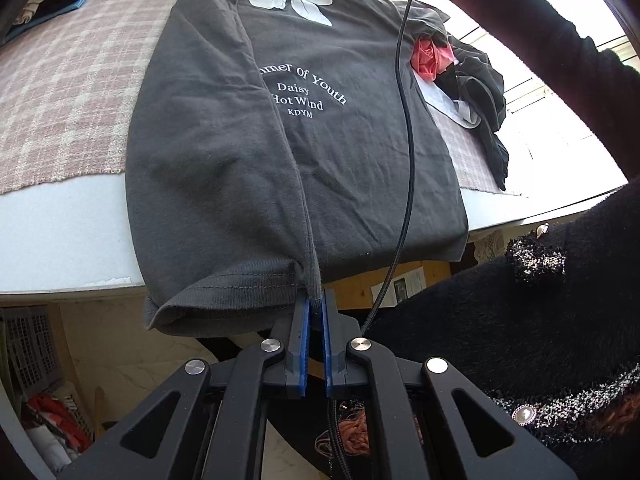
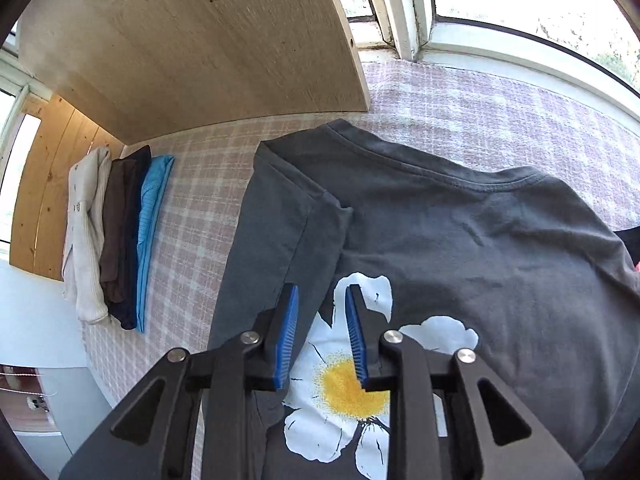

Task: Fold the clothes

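So the dark grey t-shirt (image 1: 280, 152) is spread on a table covered with a pink-and-white checked cloth (image 1: 68, 92), daisy print (image 2: 352, 384) and white lettering facing up, one side already folded in over the body, and its hem hangs off the white table edge (image 1: 60, 240). The left gripper (image 1: 316, 320) has its blue pads pinched tight on that hem, right at the folded edge. The right gripper (image 2: 322, 332) sits up by the flower near the shoulder, jaws narrowly parted with nothing squeezed between them, just shirt underneath. Off to one side there's a neat stack of folded clothes (image 2: 116, 236): cream, brown, navy, blue. The other side has a heap of unfolded stuff (image 1: 472, 92), black with something coral pink. A light wooden panel (image 2: 192, 40) stands at the back of the table, windows (image 2: 520, 0) behind it, very bright. The person's black fuzzy sleeve (image 1: 540, 300) and a black cable (image 1: 404, 120) cross the left view.
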### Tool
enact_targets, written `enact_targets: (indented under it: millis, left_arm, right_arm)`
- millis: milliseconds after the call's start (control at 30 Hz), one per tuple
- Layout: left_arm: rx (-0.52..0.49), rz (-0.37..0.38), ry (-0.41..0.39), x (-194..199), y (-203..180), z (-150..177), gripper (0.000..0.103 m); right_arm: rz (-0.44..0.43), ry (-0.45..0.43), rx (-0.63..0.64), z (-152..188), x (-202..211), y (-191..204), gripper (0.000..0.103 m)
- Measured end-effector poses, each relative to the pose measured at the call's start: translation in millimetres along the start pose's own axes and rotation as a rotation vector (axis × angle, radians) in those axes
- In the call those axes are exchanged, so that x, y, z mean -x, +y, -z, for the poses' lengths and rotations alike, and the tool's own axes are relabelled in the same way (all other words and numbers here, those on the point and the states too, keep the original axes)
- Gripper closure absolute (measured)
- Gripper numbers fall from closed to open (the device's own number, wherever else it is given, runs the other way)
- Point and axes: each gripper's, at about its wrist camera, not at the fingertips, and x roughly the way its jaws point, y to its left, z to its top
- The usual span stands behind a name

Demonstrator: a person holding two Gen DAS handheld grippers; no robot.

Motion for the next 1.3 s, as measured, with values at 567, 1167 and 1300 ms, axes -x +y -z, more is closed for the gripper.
enact_targets:
  millis: [567,1167,1300]
  left_arm:
    - [0.045,-0.029,0.014,0,11,1,0.098]
    - [0.028,0.009,-0.022,16,2,0,0.098]
    - [-0.008,0.016,-0.014,15,-13,-1,0.098]
  right_arm:
    - [-0.113,0.094,-0.147,-8,-65,1,0.077]
    - [0.03,-0.001,0.115,-11,-35,25,0.1]
    - [0.088,-0.027,0.15,-11,-9,21,0.1]
